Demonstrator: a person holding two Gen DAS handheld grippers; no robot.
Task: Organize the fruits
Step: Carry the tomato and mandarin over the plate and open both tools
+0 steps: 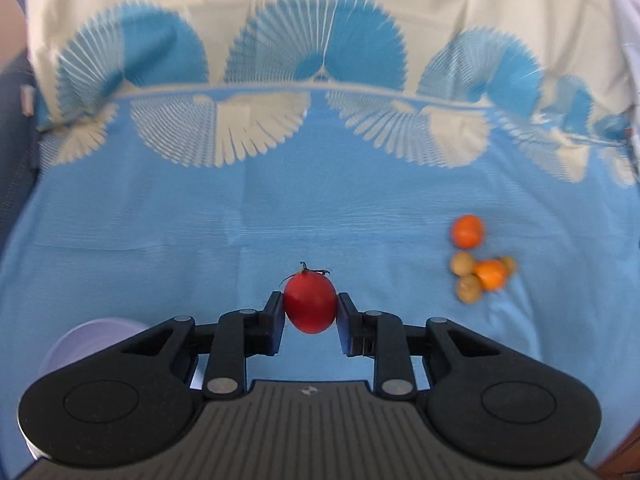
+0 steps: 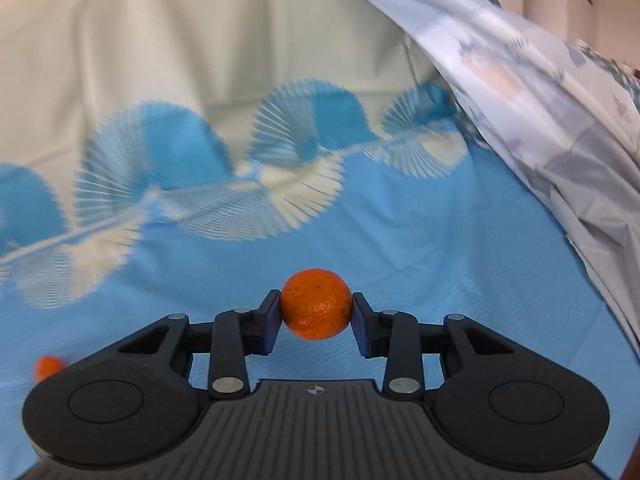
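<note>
My left gripper (image 1: pixel 310 306) is shut on a red tomato (image 1: pixel 310 301) with a dark stem and holds it above the blue cloth (image 1: pixel 200 240). To its right on the cloth lie two small oranges (image 1: pixel 467 231) (image 1: pixel 490 274) and three small brownish fruits (image 1: pixel 462 262). My right gripper (image 2: pixel 316 309) is shut on an orange (image 2: pixel 316 304) and holds it above the same cloth. Another orange (image 2: pixel 49 367) shows at the lower left of the right wrist view, partly hidden behind the gripper body.
A pale lavender round container (image 1: pixel 84 340) shows at the lower left behind the left gripper. The cloth has a cream and blue fan pattern (image 1: pixel 316 52) at the back. A light grey patterned sheet (image 2: pixel 560 120) hangs along the right side.
</note>
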